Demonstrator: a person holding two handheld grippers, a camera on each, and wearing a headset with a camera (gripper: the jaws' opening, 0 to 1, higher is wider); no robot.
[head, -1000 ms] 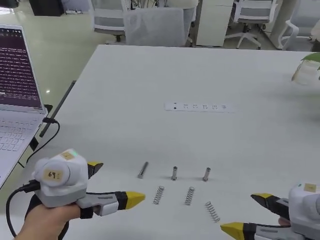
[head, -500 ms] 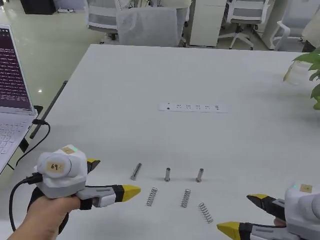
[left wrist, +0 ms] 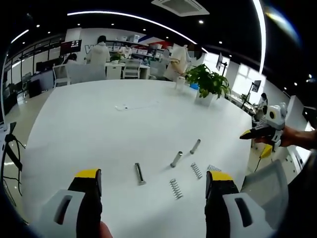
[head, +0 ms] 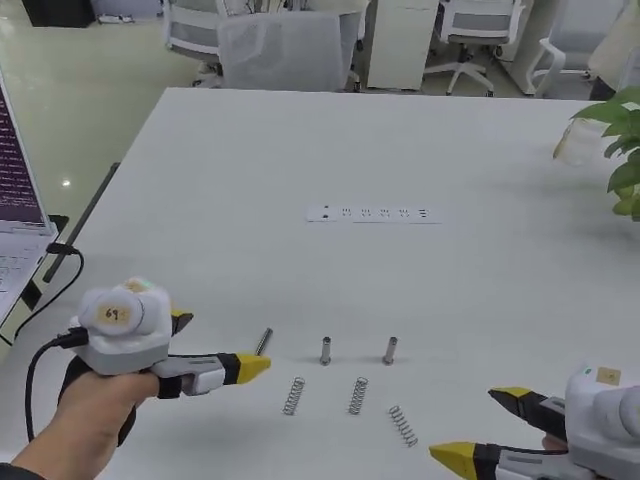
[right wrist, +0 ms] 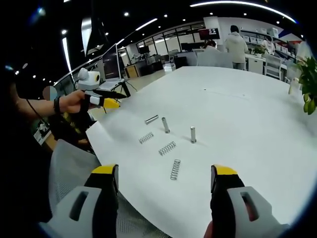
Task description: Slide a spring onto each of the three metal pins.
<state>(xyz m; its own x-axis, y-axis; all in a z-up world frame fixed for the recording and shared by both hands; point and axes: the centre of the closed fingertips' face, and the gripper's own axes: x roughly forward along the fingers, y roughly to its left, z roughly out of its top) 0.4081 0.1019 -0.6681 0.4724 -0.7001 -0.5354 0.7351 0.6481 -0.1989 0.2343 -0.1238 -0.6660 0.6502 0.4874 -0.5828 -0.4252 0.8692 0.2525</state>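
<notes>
Three short metal pins rest on the white table [head: 300,150]: the left pin [head: 263,341] lies on its side, while the middle pin [head: 326,350] and right pin [head: 390,349] stand upright. Three loose springs [head: 293,395] [head: 358,395] [head: 402,425] lie just in front of them. My left gripper [head: 219,343] is open and empty, one yellow tip close to the lying pin [left wrist: 139,173]. My right gripper [head: 478,427] is open and empty, to the right of the nearest spring [right wrist: 175,169]. The upright pins [right wrist: 165,125] [right wrist: 192,134] stand beyond it.
A white power strip [head: 372,213] lies mid-table. A potted plant [head: 610,150] stands at the far right, and a laptop [head: 15,200] with a black cable [head: 45,290] at the left edge. Office chairs [head: 290,50] stand behind the table.
The head camera has panned right. My left gripper has edged forward, its tip now nearer the lying pin. The right gripper, pins and springs have kept their places.
</notes>
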